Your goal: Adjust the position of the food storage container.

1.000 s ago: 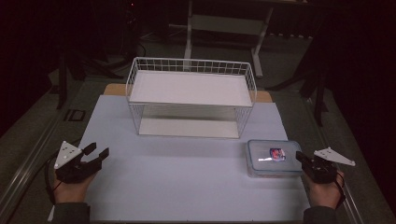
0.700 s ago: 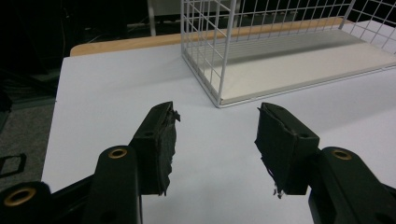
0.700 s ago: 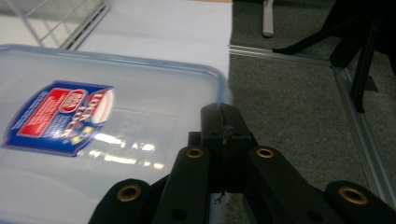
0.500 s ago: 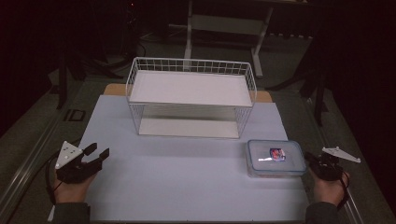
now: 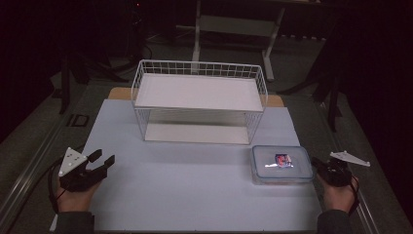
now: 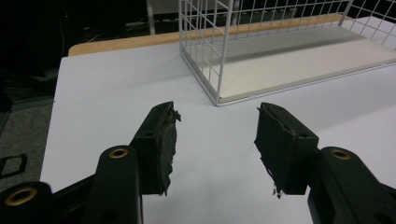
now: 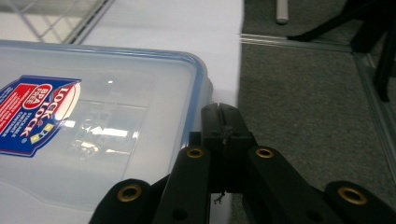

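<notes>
A clear lidded plastic container [image 5: 281,165] with a red and blue label lies on the white mat [image 5: 195,195], right of centre and in front of the wire rack. My right gripper [image 5: 316,164] is at the container's right side, over the mat's edge. In the right gripper view its jaws are pressed together, and the right gripper [image 7: 224,114] is right against the rim of the container [image 7: 93,121]; nothing visible sits between them. My left gripper [image 5: 103,158] rests at the mat's left side, open. The left gripper [image 6: 217,140] has nothing between its pads and points toward the rack.
A white wire rack [image 5: 199,92] with two white shelves stands at the back middle of the mat; the rack's [image 6: 280,56] lower shelf lies ahead of the left jaws. Grey floor [image 7: 317,102] lies right of the mat. A wooden board edge [image 5: 119,92] peeks out behind.
My right gripper has shifted slightly rightward and back along the container's right side. The left gripper and the container have stayed put.
</notes>
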A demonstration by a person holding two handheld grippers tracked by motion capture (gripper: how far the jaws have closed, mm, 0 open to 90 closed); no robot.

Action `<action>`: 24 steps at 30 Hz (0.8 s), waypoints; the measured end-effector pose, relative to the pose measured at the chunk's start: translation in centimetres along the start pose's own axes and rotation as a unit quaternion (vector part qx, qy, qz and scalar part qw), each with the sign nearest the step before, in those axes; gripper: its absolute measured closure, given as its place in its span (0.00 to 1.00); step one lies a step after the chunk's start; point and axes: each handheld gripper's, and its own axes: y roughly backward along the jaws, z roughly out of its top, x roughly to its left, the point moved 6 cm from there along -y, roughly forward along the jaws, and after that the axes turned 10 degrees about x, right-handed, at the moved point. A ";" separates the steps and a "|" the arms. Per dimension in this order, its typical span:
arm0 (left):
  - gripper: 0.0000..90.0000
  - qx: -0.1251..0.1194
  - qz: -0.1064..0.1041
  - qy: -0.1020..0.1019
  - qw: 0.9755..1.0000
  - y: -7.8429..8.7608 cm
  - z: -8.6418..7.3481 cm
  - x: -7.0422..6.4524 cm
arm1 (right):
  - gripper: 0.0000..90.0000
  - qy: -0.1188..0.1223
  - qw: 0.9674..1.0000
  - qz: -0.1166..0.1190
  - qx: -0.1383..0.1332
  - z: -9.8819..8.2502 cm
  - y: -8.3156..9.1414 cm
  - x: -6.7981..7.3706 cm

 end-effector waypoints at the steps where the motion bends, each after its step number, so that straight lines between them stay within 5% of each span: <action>1: 0.52 0.000 0.000 0.000 1.000 0.0 0.0 0.0 | 1.00 0.005 1.000 0.002 0.002 0.1 -0.1 0.3; 12: 0.53 0.002 -0.003 -0.003 1.000 -0.2 0.0 -0.1 | 1.00 0.041 0.999 0.019 0.009 1.2 -1.3 3.1; 24: 0.53 0.003 0.000 0.005 1.000 -0.2 -0.1 0.1 | 1.00 0.021 0.999 0.045 0.023 2.6 -3.6 3.1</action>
